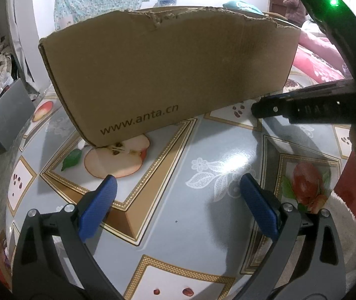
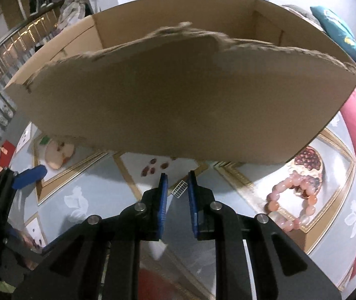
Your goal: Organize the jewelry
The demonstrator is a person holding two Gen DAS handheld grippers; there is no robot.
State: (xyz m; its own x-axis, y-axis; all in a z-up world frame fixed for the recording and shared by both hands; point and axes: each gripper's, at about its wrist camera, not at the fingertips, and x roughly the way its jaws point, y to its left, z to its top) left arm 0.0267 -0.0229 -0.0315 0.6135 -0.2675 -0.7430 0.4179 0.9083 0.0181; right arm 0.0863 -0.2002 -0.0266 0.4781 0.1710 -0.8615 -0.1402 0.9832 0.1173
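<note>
Landmark: the cardboard box [image 2: 178,95]. Nearest, the right tool [image 2: 177,187] hangs over the bench [image 2: 90,200] just short of the box's front wall, jaws narrow, with nothing visibly gripped; a small white gridded piece [image 2: 180,188] lies on the bench beyond the gap; the left tool [image 1: 178,195] is spread wide and empty, short of the box. The step looks like fetching jewelry; next calls for swinging toward the pink bead bracelet [image 2: 292,203], a glossy loop lying right of the tool, just before the box's right corner, and opening wider.
</note>
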